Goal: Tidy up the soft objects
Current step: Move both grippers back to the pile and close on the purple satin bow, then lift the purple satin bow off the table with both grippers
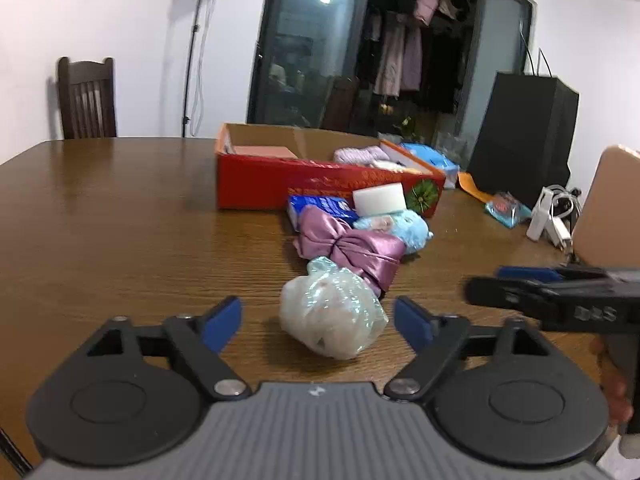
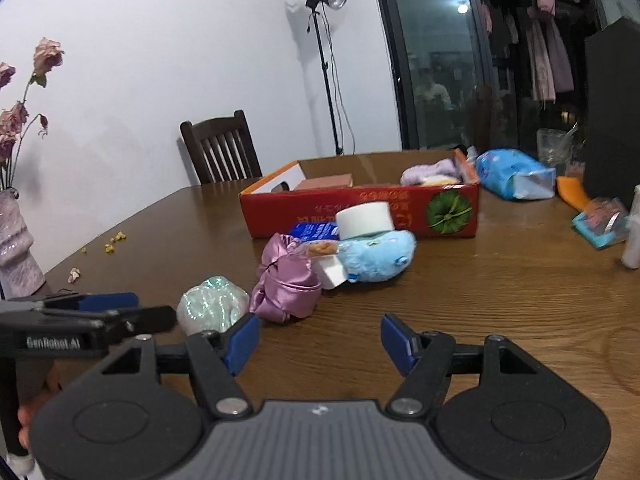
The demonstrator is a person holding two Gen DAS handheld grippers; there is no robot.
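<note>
Approach step, nothing picked yet. Left gripper (image 1: 318,322) is part open and empty, with the plastic-wrapped bundle (image 1: 332,316) just ahead between its fingers on the worktop (image 1: 140,220). Right gripper (image 2: 320,344) is part open, empty, over bare wood. Next: close left on bundle, carry to red box (image 1: 280,184).

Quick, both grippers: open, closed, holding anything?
Left gripper: open, nothing gripped; the clear plastic bundle lies between its fingers, not pinched.
Right gripper: open and empty, over bare table.
</note>
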